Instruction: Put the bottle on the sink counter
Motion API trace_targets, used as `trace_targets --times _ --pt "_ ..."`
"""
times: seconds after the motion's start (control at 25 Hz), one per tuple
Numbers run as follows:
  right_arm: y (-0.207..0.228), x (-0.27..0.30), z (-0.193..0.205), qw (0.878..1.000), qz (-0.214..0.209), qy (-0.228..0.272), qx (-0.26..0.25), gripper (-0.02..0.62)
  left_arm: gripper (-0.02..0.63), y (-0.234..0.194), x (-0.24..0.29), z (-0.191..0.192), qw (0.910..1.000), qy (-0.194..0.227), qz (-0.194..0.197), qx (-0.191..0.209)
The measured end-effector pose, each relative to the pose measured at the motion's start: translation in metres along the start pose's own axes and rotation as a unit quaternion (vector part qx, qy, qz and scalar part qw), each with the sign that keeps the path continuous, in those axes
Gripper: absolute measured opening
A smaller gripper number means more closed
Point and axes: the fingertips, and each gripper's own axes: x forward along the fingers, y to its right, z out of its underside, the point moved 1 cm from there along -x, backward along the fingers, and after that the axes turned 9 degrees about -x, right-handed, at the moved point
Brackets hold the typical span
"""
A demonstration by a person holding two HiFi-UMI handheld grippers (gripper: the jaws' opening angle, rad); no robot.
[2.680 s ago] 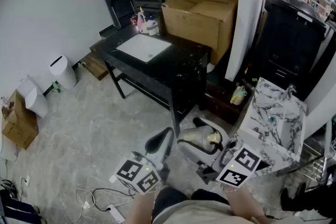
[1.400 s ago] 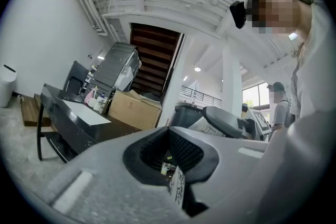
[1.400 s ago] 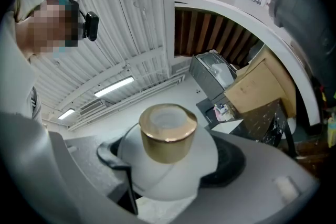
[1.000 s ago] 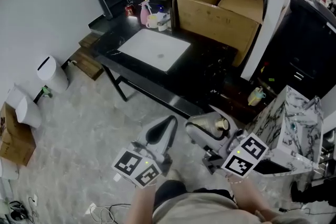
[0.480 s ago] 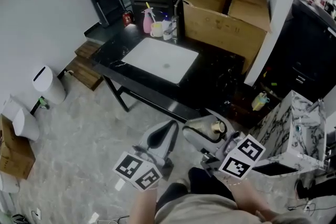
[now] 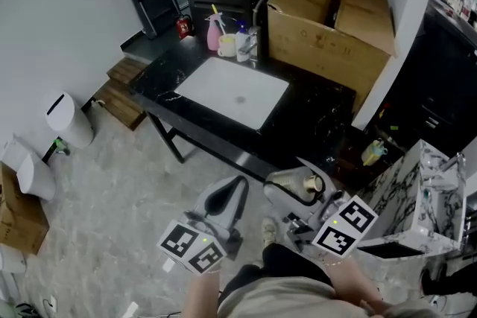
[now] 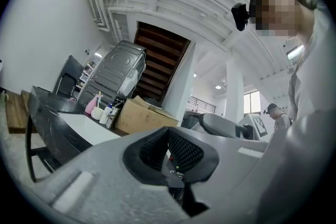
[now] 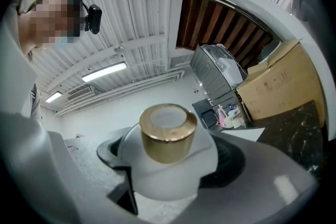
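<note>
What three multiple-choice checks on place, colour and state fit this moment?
1. Where is the pink spray bottle? A on the floor; B on the counter beyond the sink basin; C on the cardboard box.
2. The cap on the held bottle is: A gold; B blue; C black.
3. The right gripper is: A open, empty; B shut on the bottle; C resting on the counter.
B: it stands at the basin's far edge. A: the right gripper view shows gold. B: its jaws clamp the white body.

Bottle (image 8: 167,131): rounded white body, gold cap, clamped between the jaws of the right gripper (image 8: 170,161), tilted, held in the air short of the counter's front edge. Sink counter (image 6: 317,112): black marbled top, white rectangular basin (image 6: 232,91) toward its left end.
</note>
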Motion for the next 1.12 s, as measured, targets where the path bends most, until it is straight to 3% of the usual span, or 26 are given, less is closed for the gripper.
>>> trace_targets --times 0.48,0.72,1.12 --pt "0.115 0.06 -0.017 0.999 0.033 0.022 -0.001 0.341 0.008 -0.042 0.103 -0.017 0.9979 -0.037 0.042 0.032" --pt "0.167 0.077 -0.03 0.999 0.04 0.037 0.002 0.341 0.008 -0.07 0.159 -0.019 0.9979 -0.048 0.036 0.026" --pt "0.239 0.077 -0.038 0.998 0.057 0.035 -0.003 0.341 0.008 -0.078 0.242 -0.001 0.9949 -0.073 0.067 0.02"
